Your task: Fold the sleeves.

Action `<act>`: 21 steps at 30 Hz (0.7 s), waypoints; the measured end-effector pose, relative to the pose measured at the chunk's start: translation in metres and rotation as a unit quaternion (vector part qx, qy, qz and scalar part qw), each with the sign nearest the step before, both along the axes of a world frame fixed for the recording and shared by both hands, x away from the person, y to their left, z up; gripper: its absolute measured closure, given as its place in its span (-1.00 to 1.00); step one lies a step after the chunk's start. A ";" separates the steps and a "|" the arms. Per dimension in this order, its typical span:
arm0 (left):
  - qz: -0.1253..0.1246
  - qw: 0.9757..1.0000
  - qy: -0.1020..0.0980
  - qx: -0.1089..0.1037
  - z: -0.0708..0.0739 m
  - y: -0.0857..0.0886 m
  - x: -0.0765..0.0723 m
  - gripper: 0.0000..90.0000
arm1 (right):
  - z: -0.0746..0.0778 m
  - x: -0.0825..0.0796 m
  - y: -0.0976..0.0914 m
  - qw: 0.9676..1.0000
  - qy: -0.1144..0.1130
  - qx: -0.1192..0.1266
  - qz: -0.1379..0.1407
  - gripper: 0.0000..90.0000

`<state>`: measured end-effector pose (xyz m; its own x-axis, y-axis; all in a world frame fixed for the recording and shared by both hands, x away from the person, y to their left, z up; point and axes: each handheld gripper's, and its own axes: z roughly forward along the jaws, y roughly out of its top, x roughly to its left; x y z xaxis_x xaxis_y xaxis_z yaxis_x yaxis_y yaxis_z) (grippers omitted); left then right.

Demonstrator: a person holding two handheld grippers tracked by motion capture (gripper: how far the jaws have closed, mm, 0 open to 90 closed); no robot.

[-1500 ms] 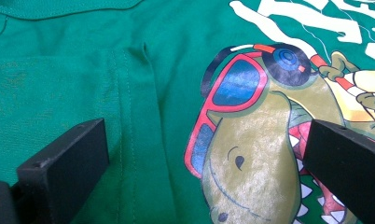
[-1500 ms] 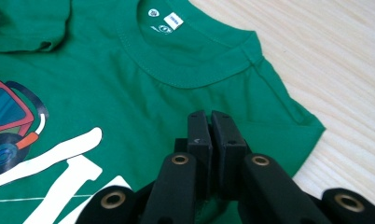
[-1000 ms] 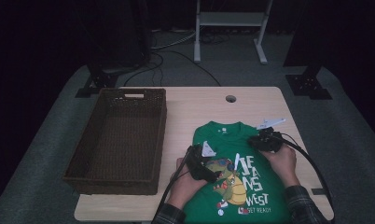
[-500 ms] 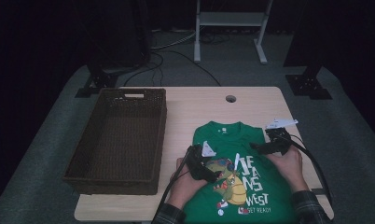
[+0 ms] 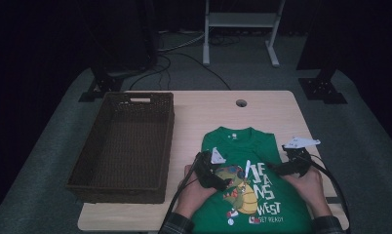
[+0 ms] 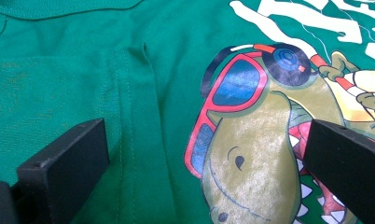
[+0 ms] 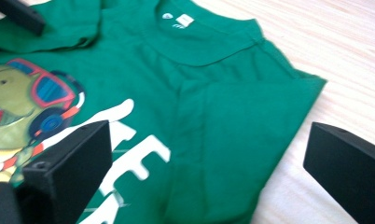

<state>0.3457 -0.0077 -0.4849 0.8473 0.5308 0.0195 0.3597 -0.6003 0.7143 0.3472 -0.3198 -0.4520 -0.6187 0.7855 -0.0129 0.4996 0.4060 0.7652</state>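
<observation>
A green T-shirt (image 5: 255,146) with a dinosaur print lies flat at the table's near right, both sleeves folded in. My left gripper (image 5: 214,174) rests on the shirt's left side. Its jaws stand open over the dinosaur's sunglasses (image 6: 237,84) and the folded sleeve's edge, left gripper (image 6: 204,144) holding nothing. My right gripper (image 5: 290,161) sits at the shirt's right edge. Its jaws have just been opening and now stand wide over the folded right sleeve (image 7: 241,121), right gripper (image 7: 209,140) with nothing pinched between them. The collar (image 7: 195,42) lies beyond.
A dark wicker basket (image 5: 135,96) stands on the left half of the light wooden table (image 5: 267,114), close beside the shirt. A round cable hole (image 5: 241,103) sits at the back. Bare wood (image 7: 344,56) runs right of the shirt. The left gripper's jaw (image 7: 17,14) shows far off.
My right gripper has slid to the right, from over the folded sleeve to the shirt's right edge, and its jaws have opened. The left gripper has stayed put.
</observation>
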 end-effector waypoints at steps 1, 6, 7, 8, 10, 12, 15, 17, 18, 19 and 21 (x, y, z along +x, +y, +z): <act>0.000 1.000 0.000 0.000 0.000 0.000 0.000 -1.00 | -0.001 -0.003 0.000 1.000 -0.001 0.004 0.005 -1.00; 0.000 1.000 0.000 0.000 0.000 0.000 0.000 -1.00 | -0.005 -0.014 0.005 1.000 -0.008 0.000 0.024 -1.00; 0.000 1.000 0.000 0.000 0.000 0.000 0.000 -1.00 | -0.007 -0.016 0.006 1.000 -0.007 -0.002 0.026 -1.00; 0.000 1.000 0.000 0.000 0.000 0.000 0.000 -1.00 | -0.009 -0.017 0.007 1.000 -0.006 -0.004 0.029 -1.00; 0.000 1.000 0.000 0.000 0.000 0.000 0.000 -1.00 | -0.013 -0.018 0.008 0.999 -0.002 -0.005 0.032 -1.00; 0.000 1.000 0.000 0.000 0.000 0.000 0.000 -1.00 | -0.017 -0.019 0.008 0.999 0.003 -0.007 0.033 -1.00; 0.000 1.000 0.000 0.000 0.000 0.000 0.000 -1.00 | -0.022 -0.019 0.009 0.999 0.012 -0.008 0.038 -1.00; 0.000 1.000 0.000 0.000 0.000 0.000 0.000 -1.00 | -0.025 -0.020 0.009 0.999 0.020 -0.011 0.041 -1.00; 0.000 1.000 0.000 0.000 0.000 0.000 0.000 -1.00 | -0.027 -0.021 0.010 0.999 0.025 -0.014 0.042 -1.00; 0.000 1.000 0.000 0.000 0.000 0.000 0.000 -1.00 | -0.029 -0.021 0.011 0.998 0.028 -0.019 0.044 -1.00; 0.000 1.000 0.000 0.000 0.000 0.000 0.000 -1.00 | -0.033 -0.021 0.013 0.998 0.032 -0.029 0.046 -1.00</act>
